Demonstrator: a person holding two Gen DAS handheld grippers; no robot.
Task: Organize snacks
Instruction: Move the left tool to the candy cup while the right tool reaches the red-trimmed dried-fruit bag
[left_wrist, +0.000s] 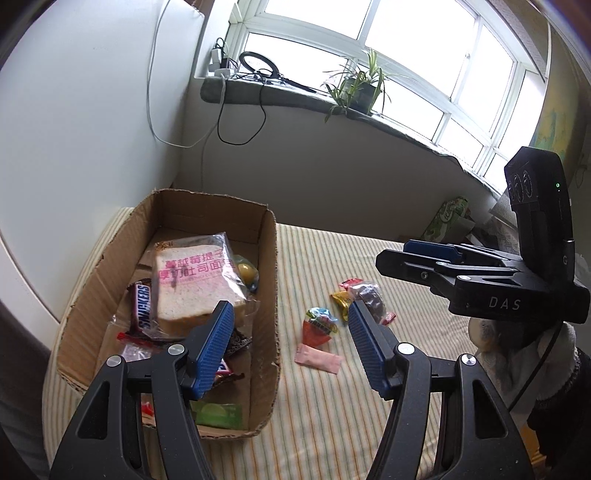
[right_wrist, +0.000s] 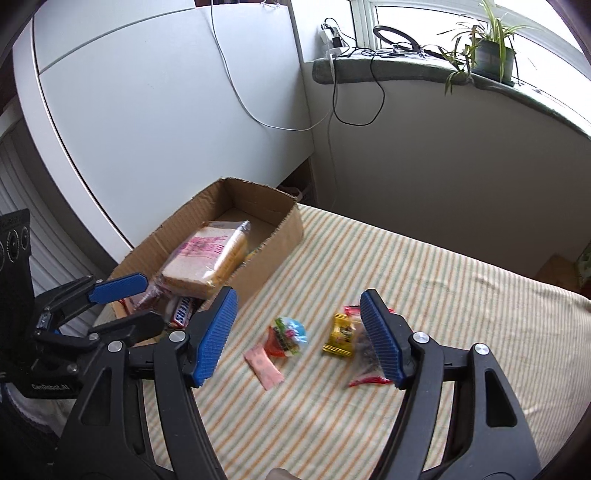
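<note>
A cardboard box (left_wrist: 271, 258) (right_wrist: 288, 232) stands at the left of the striped cloth. It holds a bagged slice of bread (left_wrist: 195, 280) (right_wrist: 207, 262), a Snickers bar (left_wrist: 142, 306) (right_wrist: 183, 310) and other small packs. On the cloth to its right lie a pink sachet (left_wrist: 317, 360) (right_wrist: 264, 367), a red-and-blue jelly pack (left_wrist: 319, 325) (right_wrist: 288, 334), a yellow candy (left_wrist: 341, 301) (right_wrist: 340, 334) and a clear pack with red ends (left_wrist: 371, 297) (right_wrist: 364, 350). My left gripper (left_wrist: 291, 306) (right_wrist: 144, 301) hangs open over the box's right wall, nothing in it. My right gripper (right_wrist: 299, 293) (left_wrist: 406, 256) is open above the loose snacks.
A white cabinet (right_wrist: 166, 110) stands behind the box. The grey window sill (left_wrist: 295, 98) carries a potted plant (left_wrist: 360, 88), a ring light and dangling cables. A green printed box (left_wrist: 448, 218) sits at the far right. A gloved hand (left_wrist: 546, 369) holds the right gripper.
</note>
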